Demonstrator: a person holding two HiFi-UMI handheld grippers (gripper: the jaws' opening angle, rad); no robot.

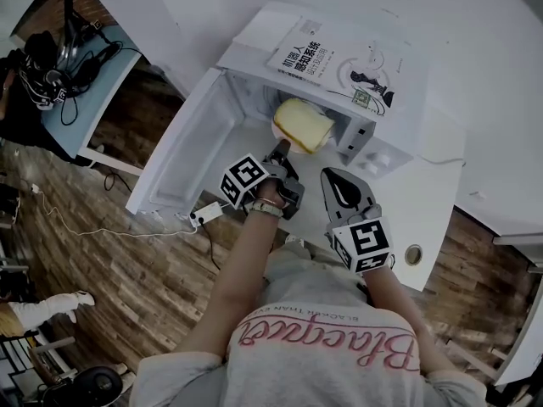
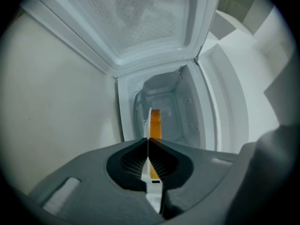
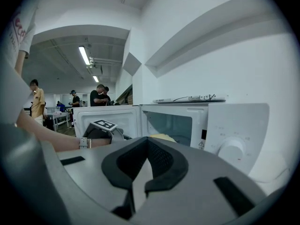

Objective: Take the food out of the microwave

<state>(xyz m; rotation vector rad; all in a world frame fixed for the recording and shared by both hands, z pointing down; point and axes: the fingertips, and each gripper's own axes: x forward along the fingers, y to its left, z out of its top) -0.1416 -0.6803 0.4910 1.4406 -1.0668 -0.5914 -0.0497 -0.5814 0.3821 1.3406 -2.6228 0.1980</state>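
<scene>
The white microwave [image 1: 399, 125] stands with its door [image 1: 191, 147] swung wide to the left. A yellow block of food [image 1: 302, 124] lies on a white plate at the mouth of the cavity. My left gripper [image 1: 281, 148] is shut on the plate's near rim. In the left gripper view the plate rim [image 2: 146, 121] is a thin white edge between the closed jaws of the left gripper [image 2: 148, 142], with the orange food [image 2: 155, 122] beside it. My right gripper [image 1: 334, 175] hovers before the microwave's control side. The right gripper [image 3: 146, 138] is shut on nothing, and the food [image 3: 161, 137] peeks over it.
A book [image 1: 318, 62] and a small device lie on the microwave's top. Its dial [image 3: 232, 149] is at the right. A power strip [image 1: 208, 214] lies on the wooden floor below the door. A desk with cables [image 1: 76, 83] stands far left. Several people [image 3: 99, 95] stand in the background.
</scene>
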